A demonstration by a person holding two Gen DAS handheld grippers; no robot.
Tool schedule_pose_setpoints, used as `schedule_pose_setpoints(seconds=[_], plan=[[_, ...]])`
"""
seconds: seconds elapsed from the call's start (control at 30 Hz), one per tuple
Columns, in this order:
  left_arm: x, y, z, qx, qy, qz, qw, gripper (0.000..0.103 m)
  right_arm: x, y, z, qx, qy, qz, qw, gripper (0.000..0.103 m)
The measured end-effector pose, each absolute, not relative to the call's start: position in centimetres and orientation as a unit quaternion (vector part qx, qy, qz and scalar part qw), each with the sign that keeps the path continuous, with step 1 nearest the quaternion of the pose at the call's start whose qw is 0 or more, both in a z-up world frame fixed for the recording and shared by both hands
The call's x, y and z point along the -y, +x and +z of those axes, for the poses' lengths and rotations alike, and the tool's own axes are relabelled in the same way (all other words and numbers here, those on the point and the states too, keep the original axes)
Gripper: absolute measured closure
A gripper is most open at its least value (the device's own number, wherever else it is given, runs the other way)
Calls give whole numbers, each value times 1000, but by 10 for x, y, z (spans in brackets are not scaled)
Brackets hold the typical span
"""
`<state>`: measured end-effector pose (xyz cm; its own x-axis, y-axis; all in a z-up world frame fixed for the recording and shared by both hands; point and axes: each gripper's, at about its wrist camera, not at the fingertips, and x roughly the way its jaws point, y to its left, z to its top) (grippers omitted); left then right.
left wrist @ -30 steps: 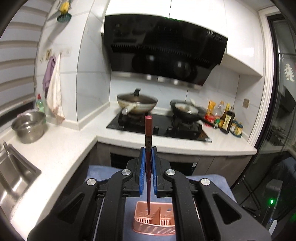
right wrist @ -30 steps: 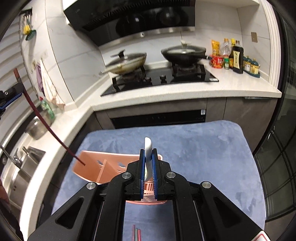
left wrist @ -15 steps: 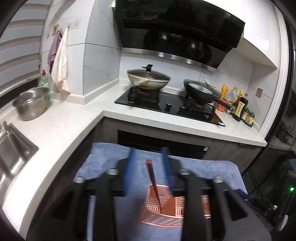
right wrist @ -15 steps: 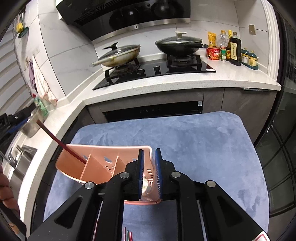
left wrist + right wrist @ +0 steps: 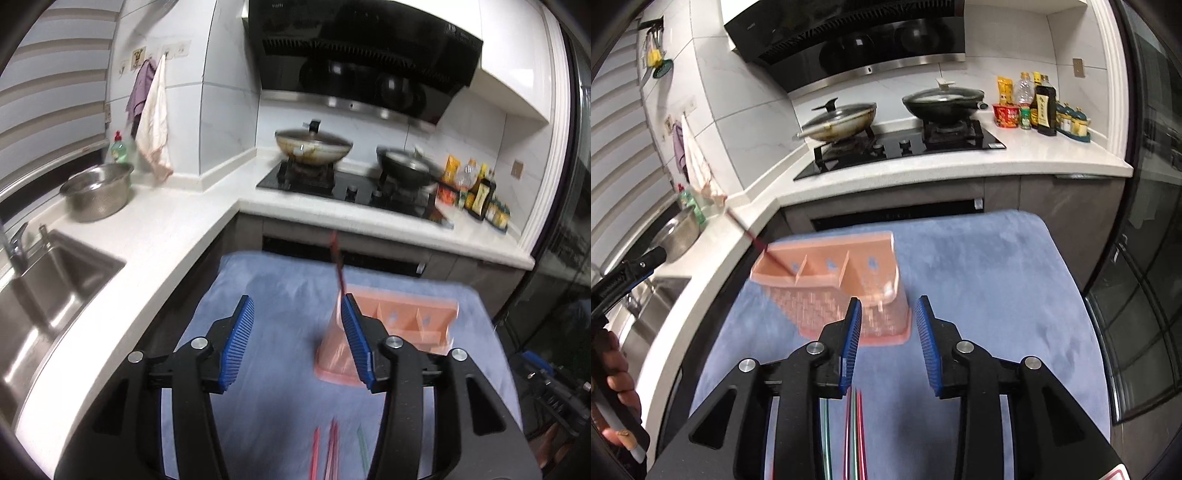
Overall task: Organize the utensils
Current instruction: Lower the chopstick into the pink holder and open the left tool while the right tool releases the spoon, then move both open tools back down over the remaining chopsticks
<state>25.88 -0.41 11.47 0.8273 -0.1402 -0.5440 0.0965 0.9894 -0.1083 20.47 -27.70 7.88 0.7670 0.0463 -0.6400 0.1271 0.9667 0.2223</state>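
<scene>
A pink slotted caddy (image 5: 400,325) (image 5: 827,264) stands on the blue cloth (image 5: 280,295) (image 5: 979,280). A dark red chopstick (image 5: 338,264) (image 5: 753,238) leans out of its left end compartment. My left gripper (image 5: 296,301) hangs in front and left of the caddy, its jaws opening with nothing between them. My right gripper (image 5: 888,301) sits just before the caddy's near right corner, jaws opening and nothing held. Several red and green chopsticks (image 5: 330,448) (image 5: 854,424) lie on the cloth under both grippers. The white spoon is not clearly visible.
A white L-shaped counter (image 5: 155,236) carries a sink (image 5: 40,291), a steel colander bowl (image 5: 96,192) and a hob with two lidded pans (image 5: 846,120). Sauce bottles (image 5: 1043,107) stand at the right. A hand (image 5: 613,369) grips the left tool's handle.
The left gripper let go of the dark red chopstick, which now leans in the caddy, and drew back and down. The right gripper released the white spoon into the caddy and pulled back.
</scene>
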Motion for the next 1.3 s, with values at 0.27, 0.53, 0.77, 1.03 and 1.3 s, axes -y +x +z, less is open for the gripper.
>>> schedule_pose_setpoints(seconds=[0.27,0.53,0.77,1.03,1.3], plan=[[-13,184,55,-349,-18,-65,935,56,260,117,34,-388,126,-36,912,70],[-14,120,-1,-400,-3,-84,913,52,241,53,-5,-420,113,-41,900,70],[-9,90,-45,-452,-2,-92,887,51,218,31,-40,-452,105,-32,885,69],[-6,77,-61,-462,4,-93,882,51,205,29,-62,-467,96,-20,879,71],[-3,74,-67,-469,5,-95,878,51,195,36,-72,-476,84,-8,875,81]])
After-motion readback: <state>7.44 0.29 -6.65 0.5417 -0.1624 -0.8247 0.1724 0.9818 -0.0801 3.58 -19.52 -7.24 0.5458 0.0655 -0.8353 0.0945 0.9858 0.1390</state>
